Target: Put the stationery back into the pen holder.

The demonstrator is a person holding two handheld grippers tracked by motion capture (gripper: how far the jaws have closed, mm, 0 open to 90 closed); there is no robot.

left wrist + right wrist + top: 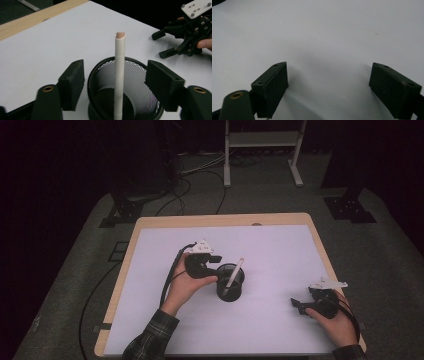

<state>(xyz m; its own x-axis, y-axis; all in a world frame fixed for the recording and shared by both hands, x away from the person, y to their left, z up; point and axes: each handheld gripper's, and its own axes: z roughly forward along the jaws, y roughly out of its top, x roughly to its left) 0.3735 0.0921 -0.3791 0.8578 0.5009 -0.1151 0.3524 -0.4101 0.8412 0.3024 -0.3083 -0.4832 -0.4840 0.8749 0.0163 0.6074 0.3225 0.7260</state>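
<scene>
A black mesh pen cup [230,283] stands mid-table on the white sheet [280,255]. A white pen [234,272] with a pale tip leans in it. My left gripper [214,261] sits just left of the cup's rim. In the left gripper view, the left gripper [115,71] is open, its jaws spread to either side of the cup [140,100]. The pen [119,75] rises between them, touching neither pad. My right gripper [298,306] rests open near the front right. The right gripper [328,77] has only bare sheet between its jaws.
The wooden table [220,220] carries the white sheet across most of its top. Cables and a white metal stand [262,140] lie on the dark floor beyond the far edge. In the left gripper view, the right gripper [160,44] shows farther off.
</scene>
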